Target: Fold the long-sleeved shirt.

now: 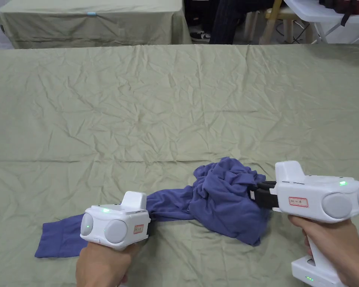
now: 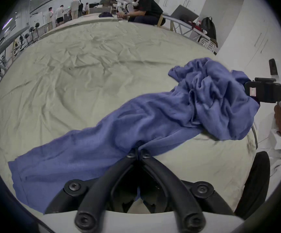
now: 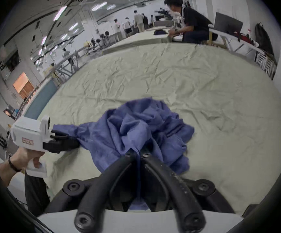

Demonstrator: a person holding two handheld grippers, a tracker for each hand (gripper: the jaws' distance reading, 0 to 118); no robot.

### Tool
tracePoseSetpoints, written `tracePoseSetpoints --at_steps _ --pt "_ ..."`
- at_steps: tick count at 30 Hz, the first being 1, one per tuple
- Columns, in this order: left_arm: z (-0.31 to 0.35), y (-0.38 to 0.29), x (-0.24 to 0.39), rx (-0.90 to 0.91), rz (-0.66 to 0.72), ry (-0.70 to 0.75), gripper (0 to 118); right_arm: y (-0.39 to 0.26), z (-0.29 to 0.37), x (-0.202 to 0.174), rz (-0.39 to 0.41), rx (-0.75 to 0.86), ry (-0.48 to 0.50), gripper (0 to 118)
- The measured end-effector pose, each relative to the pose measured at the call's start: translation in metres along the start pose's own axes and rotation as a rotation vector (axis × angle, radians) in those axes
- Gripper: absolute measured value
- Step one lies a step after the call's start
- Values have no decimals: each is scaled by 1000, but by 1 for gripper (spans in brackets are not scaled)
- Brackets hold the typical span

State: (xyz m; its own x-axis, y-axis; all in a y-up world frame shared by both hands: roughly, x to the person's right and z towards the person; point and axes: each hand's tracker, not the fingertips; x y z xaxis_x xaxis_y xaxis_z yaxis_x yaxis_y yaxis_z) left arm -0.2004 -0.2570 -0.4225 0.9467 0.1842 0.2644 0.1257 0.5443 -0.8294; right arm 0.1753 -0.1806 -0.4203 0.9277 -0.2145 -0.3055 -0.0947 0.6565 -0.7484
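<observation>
On the near part of the table (image 1: 175, 93), the shirt (image 1: 216, 201) lies bunched, long axis running left to right, one sleeve trailing left. The left gripper (image 2: 138, 154) pinches the sleeve's near edge; the right gripper (image 3: 137, 154) clamps the bunched body.

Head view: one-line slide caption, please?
Both handheld grippers, left and right, pinch a crumpled blue long-sleeved shirt on the wrinkled olive table cloth.
</observation>
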Motion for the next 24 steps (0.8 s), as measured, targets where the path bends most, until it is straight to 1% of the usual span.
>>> tracePoseSetpoints --at_steps 4,6,10,14,16,20,24 --pt "45 23 0 117 -23 24 0 22 43 -14 31 116 -10 4" --pt "77 40 -3 201 -17 38 0 37 70 -26 63 184 -25 4" --pt "142 77 -1 333 -42 36 0 67 121 -49 102 294 -15 4" --pt "217 118 1 483 -84 45 0 100 168 -75 186 392 -40 4" --pt "254 139 -1 542 -81 39 0 116 193 -92 216 432 -46 4" --pt "329 176 5 644 -153 79 0 153 244 -115 230 532 -52 4" --pt "395 209 7 737 -149 69 0 189 292 -134 253 642 -82 4"
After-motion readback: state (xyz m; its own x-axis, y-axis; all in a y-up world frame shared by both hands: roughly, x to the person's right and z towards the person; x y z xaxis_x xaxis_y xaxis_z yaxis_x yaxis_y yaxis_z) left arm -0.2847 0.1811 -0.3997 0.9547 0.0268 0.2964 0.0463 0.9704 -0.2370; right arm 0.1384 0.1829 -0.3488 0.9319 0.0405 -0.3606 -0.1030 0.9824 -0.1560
